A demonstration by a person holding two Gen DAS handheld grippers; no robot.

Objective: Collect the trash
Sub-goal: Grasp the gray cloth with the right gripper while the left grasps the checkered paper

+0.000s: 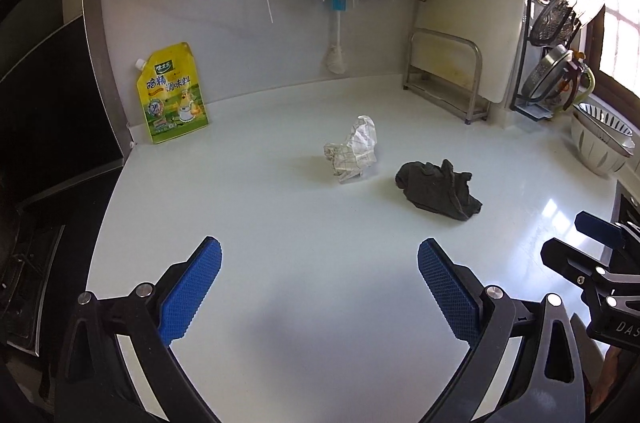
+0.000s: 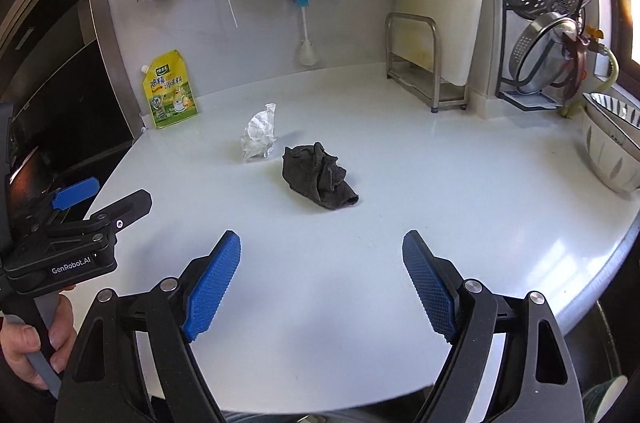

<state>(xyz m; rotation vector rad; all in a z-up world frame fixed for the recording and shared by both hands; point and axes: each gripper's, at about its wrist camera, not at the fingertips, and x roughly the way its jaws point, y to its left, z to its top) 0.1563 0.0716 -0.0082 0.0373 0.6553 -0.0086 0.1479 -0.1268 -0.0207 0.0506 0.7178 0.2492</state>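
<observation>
Both the left gripper (image 1: 319,287) and right gripper (image 2: 321,283) are held wide open, nothing gripped; crumpled paper (image 1: 354,149) and dark rag (image 1: 438,191) are left lying mid-counter (image 1: 280,223), just apart

The crumpled paper (image 1: 353,149) is white with a thin dark grid; the rag (image 1: 437,189) right of it is charcoal grey. On the glossy white counter (image 1: 280,223), the far-left pouch (image 1: 172,94) is yellow and green (with a cartoon figure). Gripper pads (image 1: 192,297) are textured blue.
</observation>
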